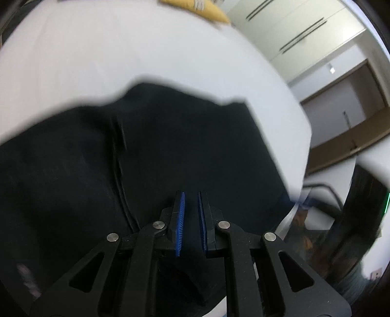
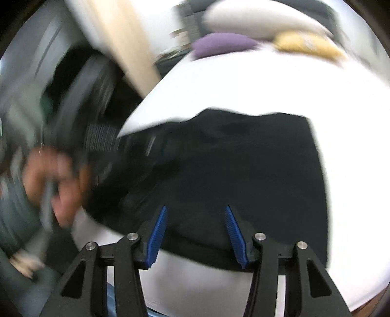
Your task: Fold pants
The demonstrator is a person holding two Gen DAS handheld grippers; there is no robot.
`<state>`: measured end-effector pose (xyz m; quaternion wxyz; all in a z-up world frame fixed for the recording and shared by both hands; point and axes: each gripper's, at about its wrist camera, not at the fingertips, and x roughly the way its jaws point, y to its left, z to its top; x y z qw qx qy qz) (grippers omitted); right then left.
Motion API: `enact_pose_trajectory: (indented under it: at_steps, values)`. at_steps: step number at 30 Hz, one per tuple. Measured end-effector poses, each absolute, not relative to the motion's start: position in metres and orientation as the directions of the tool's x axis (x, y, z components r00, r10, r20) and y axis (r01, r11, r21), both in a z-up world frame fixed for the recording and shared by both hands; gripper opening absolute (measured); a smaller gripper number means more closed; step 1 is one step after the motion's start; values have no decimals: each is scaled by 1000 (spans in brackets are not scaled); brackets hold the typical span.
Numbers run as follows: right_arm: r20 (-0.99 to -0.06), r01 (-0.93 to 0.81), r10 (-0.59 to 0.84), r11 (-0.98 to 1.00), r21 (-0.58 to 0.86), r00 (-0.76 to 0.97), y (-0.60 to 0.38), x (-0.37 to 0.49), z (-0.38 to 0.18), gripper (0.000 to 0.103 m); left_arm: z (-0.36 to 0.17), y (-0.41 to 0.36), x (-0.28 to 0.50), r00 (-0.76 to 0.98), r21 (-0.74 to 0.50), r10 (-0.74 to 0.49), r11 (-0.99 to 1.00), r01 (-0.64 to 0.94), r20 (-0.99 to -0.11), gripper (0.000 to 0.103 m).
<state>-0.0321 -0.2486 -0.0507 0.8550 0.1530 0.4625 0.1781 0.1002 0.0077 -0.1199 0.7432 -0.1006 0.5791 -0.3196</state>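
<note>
Left wrist view: we are holding the left hand-held gripper point(image 1: 191, 195) low over the black pants point(image 1: 151, 156), its blue pads narrowly parted with nothing visibly between them. The pants are lying in a compact dark shape on the white counter point(image 1: 121, 48); a yellow item point(image 1: 202, 9) is sitting at the far edge.

Right wrist view: we are keeping the right hand-held gripper point(image 2: 196, 209) wide and empty above the near edge of the pants, which are lying partly over the counter's left edge. The frame is blurring. We are judging that a hasty pinch may catch only the top layer, dragging the fold askew or pulling the cloth off that edge.
</note>
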Motion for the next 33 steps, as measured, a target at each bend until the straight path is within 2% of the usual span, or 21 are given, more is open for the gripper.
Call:
enact_pose_trajectory:
  at_steps: [4,9,11,14,15,16,17,25,30,33]
  values:
    - [-621,-91,603,750,655,502,-311,-3,-55,53,-132,17,73,156,-520,-605,767,377,-781,10]
    - [-515,-75,751,592,802,412,-324,55,-83,55,-134,25,66,167,-528,-616,762,375,-770,10]
    - [-508,-23,772,558,830,382,-334,86,-102,55,-134,22,64,171,-522,-611,766,376,-773,10]
    - [-499,23,808,519,854,312,-338,104,-131,55,-134,20,63,175,-522,-611,766,375,-772,10]
    - [-495,29,818,510,860,294,-342,103,-136,50,-135,19,62,174,-527,-616,764,372,-769,10]
    - [-499,29,818,513,858,287,-346,97,-139,39,-137,21,63,171,-540,-625,758,364,-762,10]
    - [-500,27,818,514,857,285,-347,90,-140,38,-139,26,64,168,-554,-634,753,356,-755,10]
    - [-488,-18,836,508,861,251,-359,-10,-138,43,-146,50,67,168,-590,-664,734,336,-729,10]
    - [-562,-49,780,595,802,274,-358,-55,-111,44,-151,46,58,186,-585,-663,736,340,-726,10]
    - [-497,-91,796,556,827,345,-349,-57,-90,51,-147,49,53,198,-582,-661,738,341,-723,10]
